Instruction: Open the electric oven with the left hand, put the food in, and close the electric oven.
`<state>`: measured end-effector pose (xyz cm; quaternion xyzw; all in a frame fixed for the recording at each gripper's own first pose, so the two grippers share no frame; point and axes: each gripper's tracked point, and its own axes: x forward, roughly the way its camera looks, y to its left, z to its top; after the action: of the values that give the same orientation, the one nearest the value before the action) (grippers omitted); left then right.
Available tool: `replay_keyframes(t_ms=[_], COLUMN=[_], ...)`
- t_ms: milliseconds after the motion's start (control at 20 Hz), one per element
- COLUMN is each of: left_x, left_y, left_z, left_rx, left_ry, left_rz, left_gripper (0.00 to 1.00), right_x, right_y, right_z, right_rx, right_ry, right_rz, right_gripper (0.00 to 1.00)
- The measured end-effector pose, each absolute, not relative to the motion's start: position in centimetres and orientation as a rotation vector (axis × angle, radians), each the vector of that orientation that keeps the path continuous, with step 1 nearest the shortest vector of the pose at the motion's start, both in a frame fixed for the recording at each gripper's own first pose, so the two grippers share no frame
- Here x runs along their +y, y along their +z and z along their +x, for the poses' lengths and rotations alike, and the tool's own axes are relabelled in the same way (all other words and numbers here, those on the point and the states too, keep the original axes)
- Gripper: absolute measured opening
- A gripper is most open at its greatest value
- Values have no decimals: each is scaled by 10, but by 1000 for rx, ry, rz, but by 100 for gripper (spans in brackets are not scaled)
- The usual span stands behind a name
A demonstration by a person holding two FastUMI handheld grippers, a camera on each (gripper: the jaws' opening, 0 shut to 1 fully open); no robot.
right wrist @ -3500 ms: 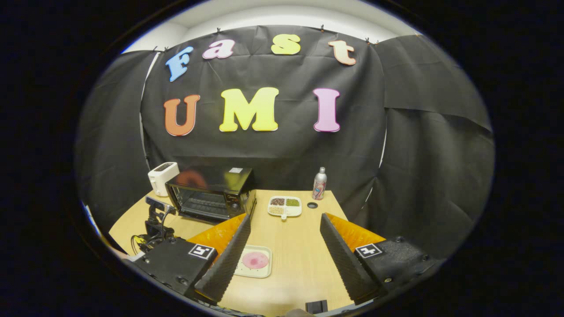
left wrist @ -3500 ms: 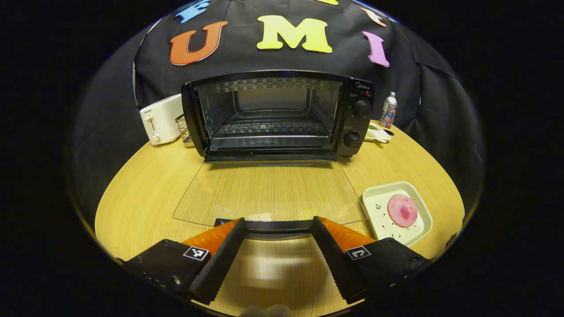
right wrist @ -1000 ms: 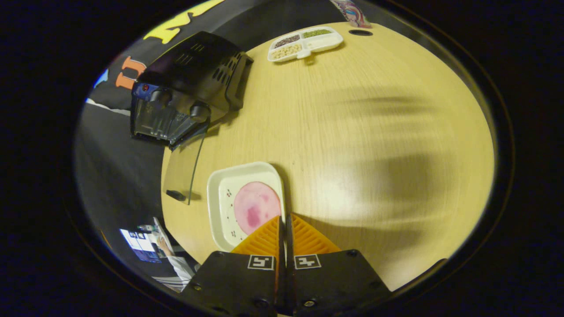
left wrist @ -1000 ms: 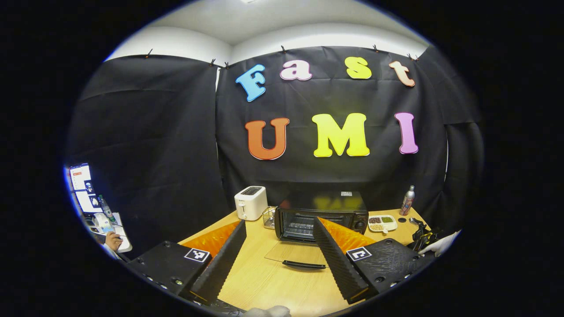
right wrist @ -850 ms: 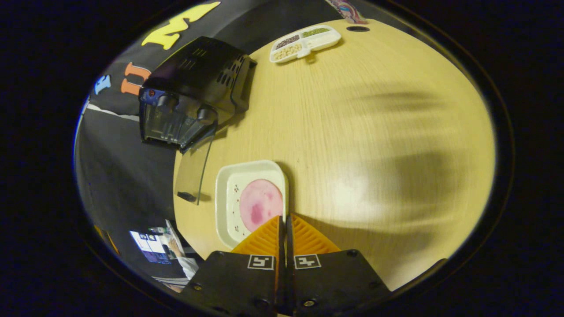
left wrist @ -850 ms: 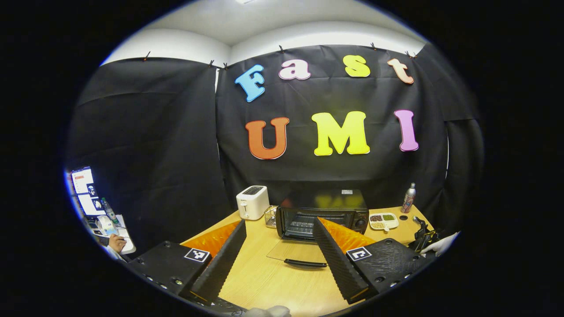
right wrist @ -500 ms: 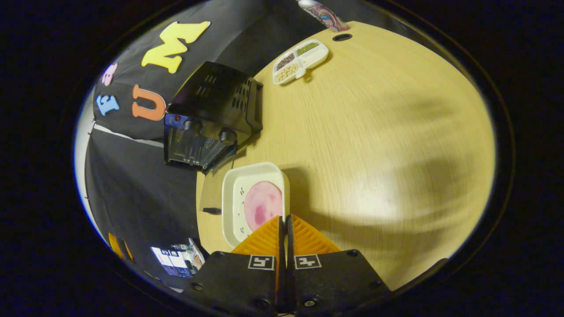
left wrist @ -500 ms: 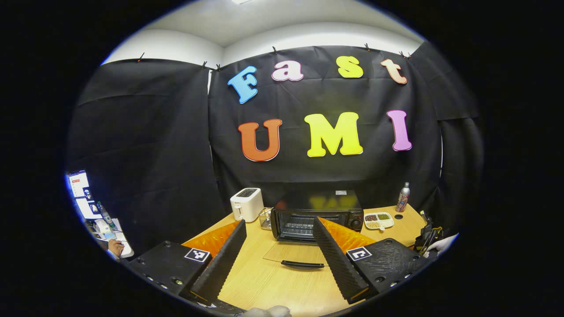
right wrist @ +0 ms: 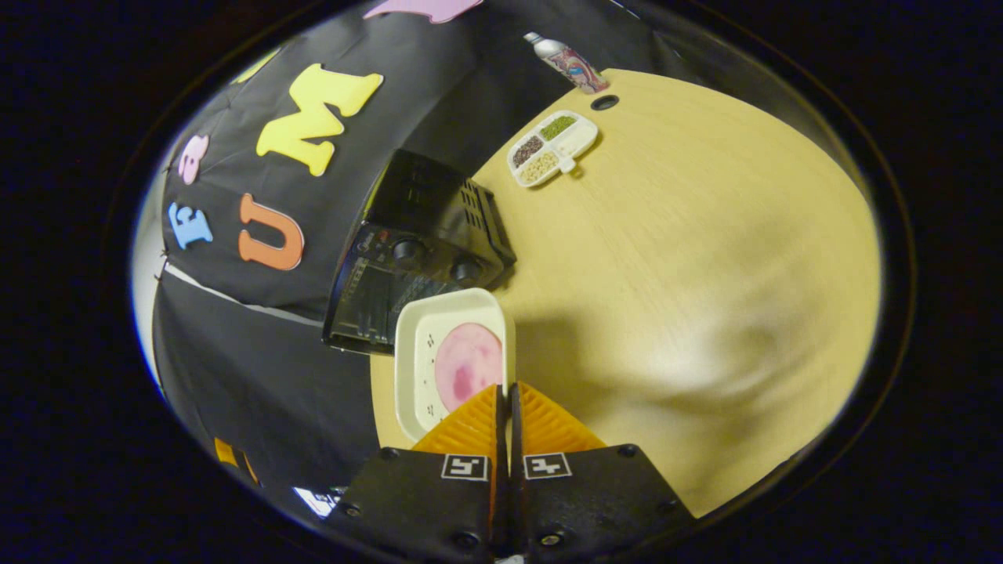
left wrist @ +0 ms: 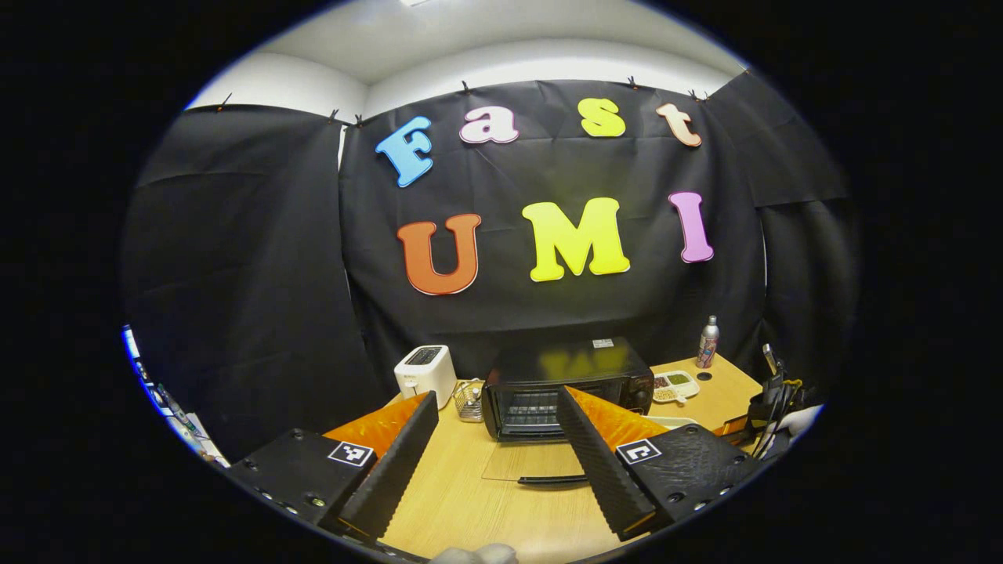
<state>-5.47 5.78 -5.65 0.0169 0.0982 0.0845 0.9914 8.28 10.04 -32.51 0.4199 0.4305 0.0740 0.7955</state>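
The black electric oven point(left wrist: 564, 384) stands at the back of the wooden table with its glass door point(left wrist: 525, 462) folded down flat, handle toward me. My left gripper point(left wrist: 495, 399) hangs open and well back from it, with nothing between its fingers. In the right gripper view, my right gripper point(right wrist: 507, 388) is shut on the rim of a white square plate point(right wrist: 409, 368) that carries a round pink piece of food point(right wrist: 468, 366). The plate hangs above the table, just in front of the oven point(right wrist: 423, 243), on its knob side.
A white toaster point(left wrist: 425, 374) and a small wire basket point(left wrist: 468, 398) stand left of the oven. A divided dish of beans point(right wrist: 552, 147) and a bottle point(right wrist: 566, 56) sit right of it. The other gripper and a white-gloved hand point(left wrist: 795, 419) show at the table's right edge.
The right gripper closed on the plate's rim, lifted it and swung it toward the oven. The left gripper let go of the door handle and drew back and up.
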Motion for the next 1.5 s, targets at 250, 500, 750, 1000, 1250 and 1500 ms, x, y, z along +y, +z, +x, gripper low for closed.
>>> replay_keyframes(t_ms=[250,500,750,1000,1250,1500], left_x=[81,90,94,113,124,125], left_y=[-66,-67,-80,-89,-96,-100], left_z=[-52,-46,-44,-36,-23,-12], left_rx=[231,232,256,281,294,301], left_ry=[135,127,109,134,147,157], left_rz=[46,50,59,34,34,1], left_gripper=[97,97,97,97,97,97], right_x=[181,259,294,289,266,258], right_y=[-328,-354,-360,-361,-359,-340], right_z=[106,142,176,215,253,275], right_rx=[797,777,747,711,650,566], right_ry=[28,-53,-80,-122,-144,-63], right_rz=[1010,1100,1175,1191,1210,1194], right_gripper=[4,1,4,4,3,12])
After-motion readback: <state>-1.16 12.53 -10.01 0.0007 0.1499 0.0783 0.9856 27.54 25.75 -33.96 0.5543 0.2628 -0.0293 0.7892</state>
